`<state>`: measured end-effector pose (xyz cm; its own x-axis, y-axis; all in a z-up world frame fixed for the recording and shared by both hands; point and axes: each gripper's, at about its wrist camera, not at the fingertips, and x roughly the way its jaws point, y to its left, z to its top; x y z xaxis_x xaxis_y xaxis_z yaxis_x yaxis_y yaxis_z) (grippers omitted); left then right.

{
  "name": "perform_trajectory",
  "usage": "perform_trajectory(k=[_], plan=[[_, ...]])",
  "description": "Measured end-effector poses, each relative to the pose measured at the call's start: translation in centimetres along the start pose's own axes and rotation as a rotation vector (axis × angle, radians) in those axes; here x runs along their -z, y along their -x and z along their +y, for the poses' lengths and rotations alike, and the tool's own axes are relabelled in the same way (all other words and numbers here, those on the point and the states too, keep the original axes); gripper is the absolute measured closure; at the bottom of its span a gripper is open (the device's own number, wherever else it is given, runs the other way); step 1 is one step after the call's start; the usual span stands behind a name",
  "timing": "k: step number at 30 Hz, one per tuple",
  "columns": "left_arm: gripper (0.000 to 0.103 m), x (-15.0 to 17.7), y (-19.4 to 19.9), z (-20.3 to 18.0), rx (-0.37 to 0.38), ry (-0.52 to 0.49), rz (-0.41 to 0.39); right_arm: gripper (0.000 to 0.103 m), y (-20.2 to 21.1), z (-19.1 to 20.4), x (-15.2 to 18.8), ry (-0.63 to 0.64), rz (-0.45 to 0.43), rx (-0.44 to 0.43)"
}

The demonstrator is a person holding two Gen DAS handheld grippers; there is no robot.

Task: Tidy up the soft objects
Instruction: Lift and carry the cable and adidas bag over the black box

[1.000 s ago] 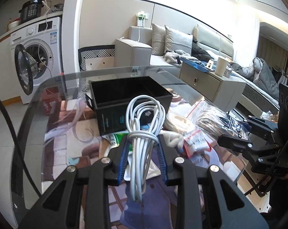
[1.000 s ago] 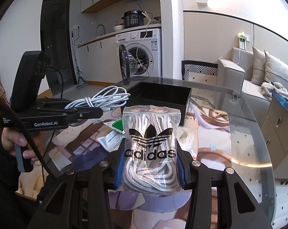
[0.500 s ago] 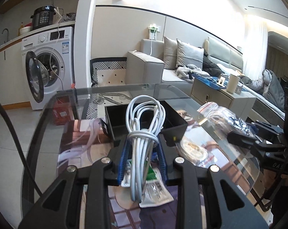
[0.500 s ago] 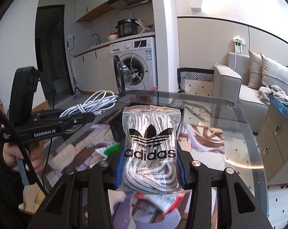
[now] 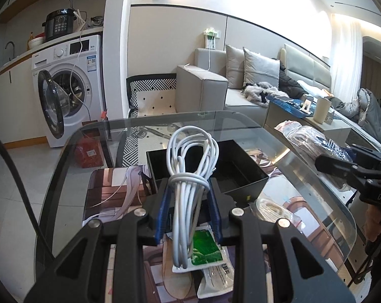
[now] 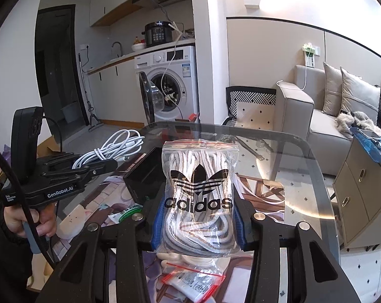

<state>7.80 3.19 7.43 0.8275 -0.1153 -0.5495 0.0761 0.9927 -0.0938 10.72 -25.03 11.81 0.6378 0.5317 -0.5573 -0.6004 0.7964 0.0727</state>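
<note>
My left gripper [image 5: 189, 212] is shut on a coiled white cable [image 5: 190, 166] and holds it up above the glass table [image 5: 304, 156], just in front of an open black box [image 5: 240, 176]. My right gripper [image 6: 198, 217] is shut on a clear zip bag of white laces with an adidas logo [image 6: 199, 189], also lifted over the table. In the right wrist view the left gripper [image 6: 99, 166] with the cable [image 6: 114, 146] is at the left, beside the box [image 6: 145, 174].
Small packets lie on the table: a green and white sachet [image 5: 205, 250], a clear bag with a coil [image 5: 271, 207], a red-sealed bag [image 6: 195, 282]. A washing machine [image 5: 69, 85], a patterned chair [image 6: 251, 103] and a sofa [image 5: 215, 88] stand beyond the table's far edge.
Both grippers have risen and tilted with their loads. The black box and the table now sit lower and further off in both views.
</note>
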Motion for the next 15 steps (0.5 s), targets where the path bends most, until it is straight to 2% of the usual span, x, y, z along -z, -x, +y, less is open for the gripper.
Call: perform_trajectory(k=[15], plan=[[0.076, -1.4, -5.9, -0.3, 0.002, -0.002, 0.106, 0.059, -7.5, -0.1, -1.6, 0.028, 0.147, -0.026]])
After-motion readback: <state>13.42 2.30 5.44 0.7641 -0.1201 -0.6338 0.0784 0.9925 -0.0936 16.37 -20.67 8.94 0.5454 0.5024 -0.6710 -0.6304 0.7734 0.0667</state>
